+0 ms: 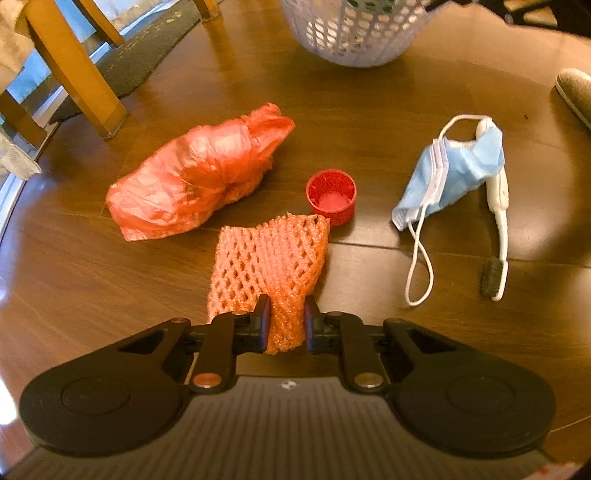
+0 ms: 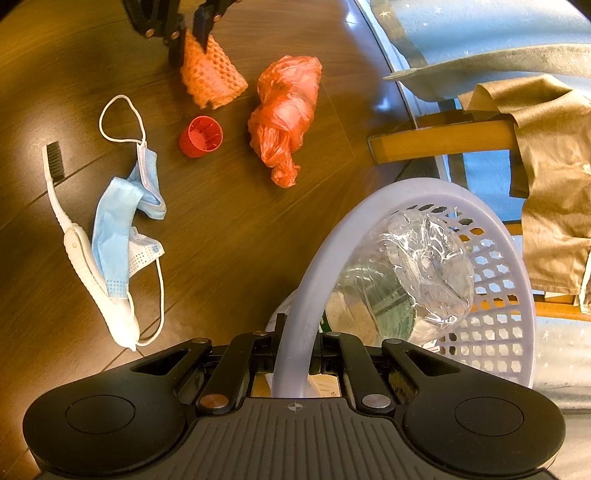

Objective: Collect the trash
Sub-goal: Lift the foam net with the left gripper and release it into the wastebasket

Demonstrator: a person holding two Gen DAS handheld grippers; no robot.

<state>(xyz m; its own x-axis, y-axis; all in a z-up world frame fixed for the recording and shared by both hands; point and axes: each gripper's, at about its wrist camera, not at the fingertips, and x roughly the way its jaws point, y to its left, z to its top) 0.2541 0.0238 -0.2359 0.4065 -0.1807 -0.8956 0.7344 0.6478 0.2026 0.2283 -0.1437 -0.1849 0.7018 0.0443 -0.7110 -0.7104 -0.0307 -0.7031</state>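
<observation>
Left wrist view: left gripper (image 1: pixel 286 319) with jaws clamped on the near end of an orange foam fruit net (image 1: pixel 271 254), rest of the net lying forward on the wooden floor (image 1: pixel 369 110). Red bottle cap (image 1: pixel 331 195) just beyond the net, open side up, touching or nearly touching its far corner. Crumpled red plastic bag (image 1: pixel 195 173) to the left of the cap. Blue face mask (image 1: pixel 450 173) to the right, draped over a white toothbrush (image 1: pixel 498 221) with dark bristles. White lattice basket (image 1: pixel 354 33) at the far edge; wooden chair leg (image 1: pixel 79 70) at far left. Right wrist view: right gripper (image 2: pixel 297 339) with jaws pinched on the basket rim; crushed clear plastic bottle (image 2: pixel 417 269) inside the basket.
</observation>
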